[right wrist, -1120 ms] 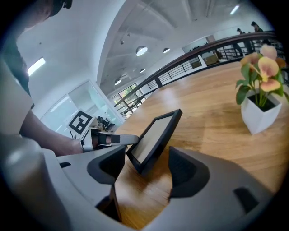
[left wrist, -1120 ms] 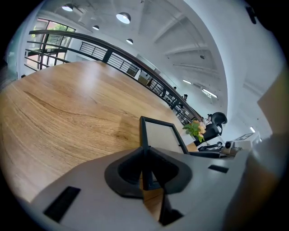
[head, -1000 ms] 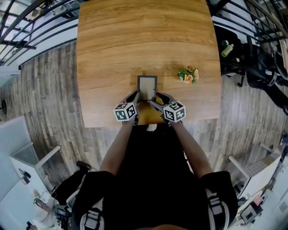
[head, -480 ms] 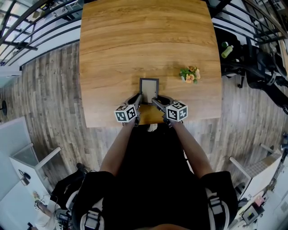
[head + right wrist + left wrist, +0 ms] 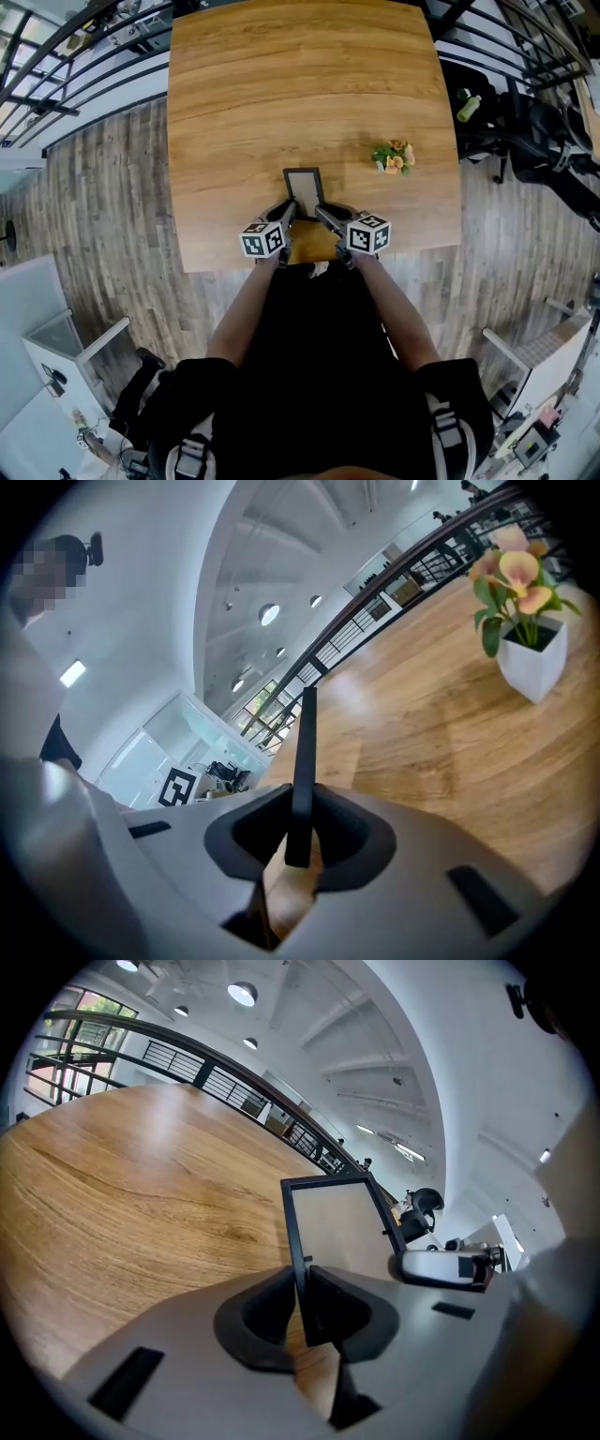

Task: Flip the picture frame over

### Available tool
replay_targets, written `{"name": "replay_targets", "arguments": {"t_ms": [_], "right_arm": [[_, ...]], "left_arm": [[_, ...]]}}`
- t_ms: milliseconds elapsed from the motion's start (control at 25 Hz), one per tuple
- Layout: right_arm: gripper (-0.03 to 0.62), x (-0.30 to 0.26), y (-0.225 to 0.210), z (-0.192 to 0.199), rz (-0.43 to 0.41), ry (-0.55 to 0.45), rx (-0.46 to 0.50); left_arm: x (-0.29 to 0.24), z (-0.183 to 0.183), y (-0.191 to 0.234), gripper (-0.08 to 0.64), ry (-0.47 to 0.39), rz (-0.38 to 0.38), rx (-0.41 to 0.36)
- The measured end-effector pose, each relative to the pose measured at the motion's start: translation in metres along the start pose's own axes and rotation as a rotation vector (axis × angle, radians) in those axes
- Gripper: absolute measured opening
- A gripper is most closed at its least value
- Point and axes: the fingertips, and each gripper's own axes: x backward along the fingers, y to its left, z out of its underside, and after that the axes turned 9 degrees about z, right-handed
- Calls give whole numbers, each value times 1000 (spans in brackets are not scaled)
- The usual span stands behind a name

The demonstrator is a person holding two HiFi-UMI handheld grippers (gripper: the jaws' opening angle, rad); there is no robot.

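Observation:
The black picture frame (image 5: 303,184) with a pale panel is near the front edge of the wooden table (image 5: 281,84), lifted at its near end. My left gripper (image 5: 288,210) is shut on the frame's left edge; in the left gripper view the thin black edge (image 5: 298,1241) runs between the pads (image 5: 326,1305). My right gripper (image 5: 322,213) is closing on the right edge. In the right gripper view the frame (image 5: 304,747) stands edge-on between the jaws of the gripper (image 5: 300,834), which touch it on both sides.
A small white pot of orange and pink flowers (image 5: 394,156) stands on the table to the right of the frame, also large in the right gripper view (image 5: 525,621). Railings and wood flooring surround the table. A person's arms and dark torso fill the lower head view.
The right gripper's jaws have drawn together onto the frame's right edge. The left gripper keeps its grip, and both hands have barely shifted.

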Motion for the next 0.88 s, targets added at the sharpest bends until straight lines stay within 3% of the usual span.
{"name": "replay_targets", "arguments": {"t_ms": [280, 640, 880], "right_arm": [[77, 4, -1, -6, 67, -41, 58], [77, -2, 1, -8, 170, -50, 269], [77, -3, 2, -7, 238, -36, 425]], "left_arm": [[3, -19, -15, 61, -60, 71, 2], [1, -43, -45, 103, -90, 158, -29], [2, -55, -62, 132, -132, 203, 18]]}}
